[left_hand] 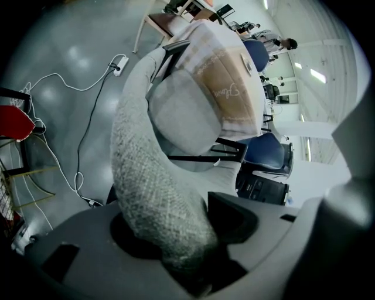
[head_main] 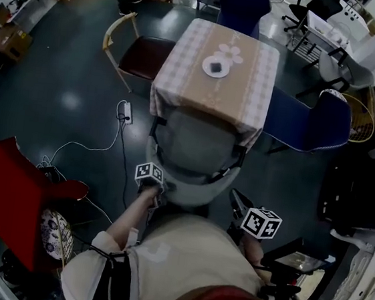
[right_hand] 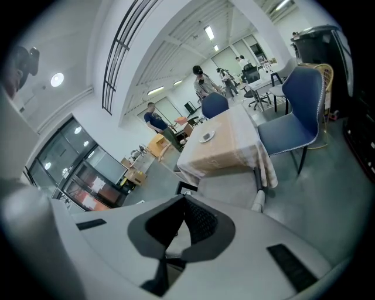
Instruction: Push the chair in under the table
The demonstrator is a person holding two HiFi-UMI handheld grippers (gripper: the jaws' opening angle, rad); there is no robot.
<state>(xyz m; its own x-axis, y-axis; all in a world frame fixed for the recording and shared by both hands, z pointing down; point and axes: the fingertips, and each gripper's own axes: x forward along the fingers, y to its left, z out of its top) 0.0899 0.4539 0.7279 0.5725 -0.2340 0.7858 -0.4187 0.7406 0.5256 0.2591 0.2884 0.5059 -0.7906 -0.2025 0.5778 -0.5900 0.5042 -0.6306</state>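
A grey fabric chair (head_main: 194, 147) stands in front of me, its seat partly under the table (head_main: 195, 80), which has a checked cloth and a small plate (head_main: 216, 66) on it. My left gripper (head_main: 156, 188) is shut on the left part of the chair's backrest rim. In the left gripper view the woven backrest (left_hand: 146, 170) fills the gap of the left gripper (left_hand: 181, 234). My right gripper (head_main: 236, 198) hangs beside the backrest's right end, shut and empty. In the right gripper view the right gripper (right_hand: 181, 225) has its pads together, with the chair seat (right_hand: 225, 190) and table (right_hand: 228, 140) beyond.
A blue chair (head_main: 315, 120) stands at the table's right and another (head_main: 243, 4) at its far side. A wooden chair with a dark seat (head_main: 141, 53) is at the left. A power strip with cable (head_main: 125, 110) lies on the floor; a red chair (head_main: 14, 193) is near left.
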